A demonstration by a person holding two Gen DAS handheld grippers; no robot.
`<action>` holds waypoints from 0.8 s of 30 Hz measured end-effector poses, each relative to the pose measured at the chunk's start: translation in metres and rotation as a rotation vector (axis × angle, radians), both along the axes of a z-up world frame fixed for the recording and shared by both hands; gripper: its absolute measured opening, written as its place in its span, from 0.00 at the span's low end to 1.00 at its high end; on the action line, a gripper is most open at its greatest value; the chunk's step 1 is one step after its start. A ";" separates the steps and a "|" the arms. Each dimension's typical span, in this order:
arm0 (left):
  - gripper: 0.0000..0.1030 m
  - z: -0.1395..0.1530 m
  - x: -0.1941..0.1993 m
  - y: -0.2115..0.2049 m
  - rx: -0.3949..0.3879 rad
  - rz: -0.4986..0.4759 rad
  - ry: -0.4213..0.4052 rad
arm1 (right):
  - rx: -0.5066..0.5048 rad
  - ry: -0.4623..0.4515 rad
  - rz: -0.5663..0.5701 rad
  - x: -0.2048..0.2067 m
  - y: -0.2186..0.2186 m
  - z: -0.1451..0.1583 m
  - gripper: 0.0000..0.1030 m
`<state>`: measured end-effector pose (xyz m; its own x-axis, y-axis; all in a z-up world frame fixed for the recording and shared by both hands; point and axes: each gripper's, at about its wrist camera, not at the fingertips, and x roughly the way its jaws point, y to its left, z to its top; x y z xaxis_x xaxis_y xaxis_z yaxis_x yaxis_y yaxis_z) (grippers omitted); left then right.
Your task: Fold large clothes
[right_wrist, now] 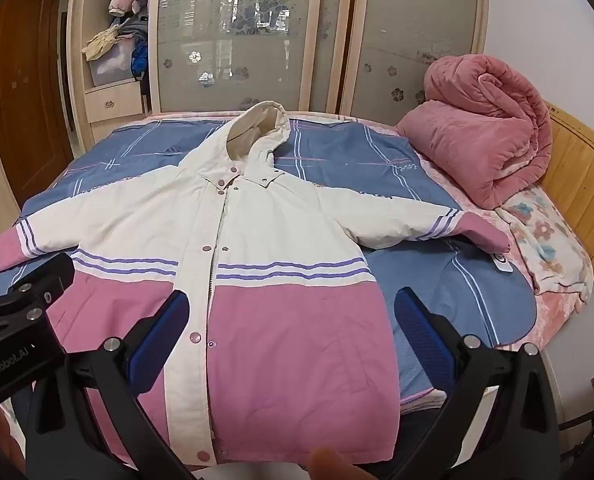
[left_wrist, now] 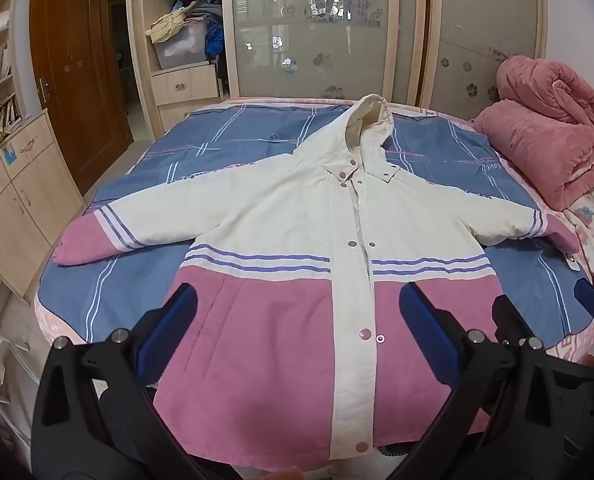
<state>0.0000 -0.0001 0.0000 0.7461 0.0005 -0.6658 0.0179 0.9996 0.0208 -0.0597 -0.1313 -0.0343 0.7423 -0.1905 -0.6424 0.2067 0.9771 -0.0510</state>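
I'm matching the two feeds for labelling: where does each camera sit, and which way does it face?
Left wrist: on the left tool, above the hem of the jacket, facing its hood and the wardrobe; own open blue fingers show, plus the right tool at the right edge.
Right wrist: on the right tool, nearer the jacket's right half, same heading; own open fingers show, the left tool at the left edge.
Shared: jacket, bed, pink quilt, wardrobe.
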 end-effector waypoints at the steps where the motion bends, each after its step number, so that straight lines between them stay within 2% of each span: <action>1: 0.98 0.000 0.000 0.000 -0.001 0.000 0.000 | 0.000 0.000 0.000 0.000 0.000 0.000 0.99; 24: 0.98 0.000 0.000 0.000 -0.005 -0.001 0.006 | 0.002 0.006 0.001 0.006 0.007 -0.004 0.99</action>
